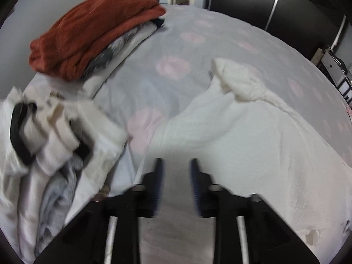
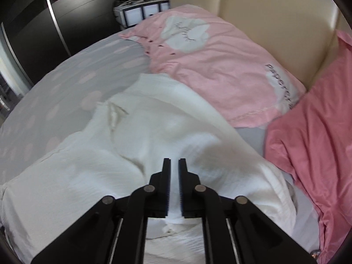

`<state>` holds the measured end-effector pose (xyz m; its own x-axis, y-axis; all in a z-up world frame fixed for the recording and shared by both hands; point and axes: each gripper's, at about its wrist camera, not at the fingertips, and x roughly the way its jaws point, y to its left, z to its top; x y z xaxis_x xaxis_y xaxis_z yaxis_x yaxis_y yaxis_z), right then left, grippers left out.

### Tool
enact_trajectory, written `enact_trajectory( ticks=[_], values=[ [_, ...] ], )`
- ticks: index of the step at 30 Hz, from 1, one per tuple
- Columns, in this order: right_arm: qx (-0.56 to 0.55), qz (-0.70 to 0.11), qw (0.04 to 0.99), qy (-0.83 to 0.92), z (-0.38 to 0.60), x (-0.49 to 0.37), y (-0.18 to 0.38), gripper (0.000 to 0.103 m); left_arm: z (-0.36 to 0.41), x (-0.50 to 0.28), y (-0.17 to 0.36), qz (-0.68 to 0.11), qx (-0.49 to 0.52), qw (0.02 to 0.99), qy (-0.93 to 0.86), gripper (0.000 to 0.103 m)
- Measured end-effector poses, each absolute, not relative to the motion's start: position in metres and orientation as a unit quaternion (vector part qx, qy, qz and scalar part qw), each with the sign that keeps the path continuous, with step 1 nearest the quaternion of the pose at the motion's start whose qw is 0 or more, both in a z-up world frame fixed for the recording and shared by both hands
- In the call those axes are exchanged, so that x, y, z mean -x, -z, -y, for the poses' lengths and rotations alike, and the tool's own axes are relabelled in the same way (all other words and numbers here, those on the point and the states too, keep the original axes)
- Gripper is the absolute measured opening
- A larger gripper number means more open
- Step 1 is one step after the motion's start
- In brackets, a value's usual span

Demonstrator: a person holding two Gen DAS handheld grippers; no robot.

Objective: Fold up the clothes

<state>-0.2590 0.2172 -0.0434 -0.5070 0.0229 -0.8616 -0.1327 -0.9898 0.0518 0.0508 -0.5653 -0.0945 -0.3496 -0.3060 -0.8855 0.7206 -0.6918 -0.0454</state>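
A white garment [image 1: 231, 132] lies spread and wrinkled on the grey bedcover [image 1: 154, 44], with one bunched end [image 1: 237, 81] pointing away from me. My left gripper [image 1: 177, 161] hovers over its near part, jaws apart with only the cloth below showing between them. In the right wrist view the same white garment [image 2: 154, 121] fills the middle, a small tear or fold [image 2: 114, 114] on it. My right gripper [image 2: 174, 160] sits just above it with a narrow gap between the pads; white cloth shows through the gap, and nothing is clearly pinched.
A folded stack topped by a rust-red knit [image 1: 92, 35] sits at the far left. A heap of unfolded laundry [image 1: 50, 136] lies near left. A pink pillow [image 2: 220, 61], a rose cloth [image 2: 314, 154] and a cream headboard [image 2: 275, 22] bound the right. A dark wardrobe [image 2: 44, 22] stands behind.
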Motion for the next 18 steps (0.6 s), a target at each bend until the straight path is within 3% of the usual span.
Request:
enact_trajectory(
  ticks=[2, 8, 11, 18],
  values=[
    [0.487, -0.057, 0.022, -0.871, -0.205, 0.266, 0.040, 0.021, 0.569, -0.036, 0.087, -0.205, -0.465, 0.320, 0.799, 0.041],
    [0.493, -0.049, -0.022, -0.868, -0.163, 0.301, 0.043, 0.028, 0.600, -0.005, 0.090, -0.202, -0.481, 0.311, 0.795, 0.052],
    [0.501, -0.038, -0.026, -0.864, -0.145, 0.318, 0.054, 0.029, 0.611, 0.008, 0.100, -0.201, -0.487, 0.309, 0.792, 0.058],
    [0.520, -0.035, -0.018, -0.853, -0.129, 0.351, 0.084, 0.029, 0.632, 0.033, 0.125, -0.226, -0.497, 0.286, 0.787, 0.060]
  ],
)
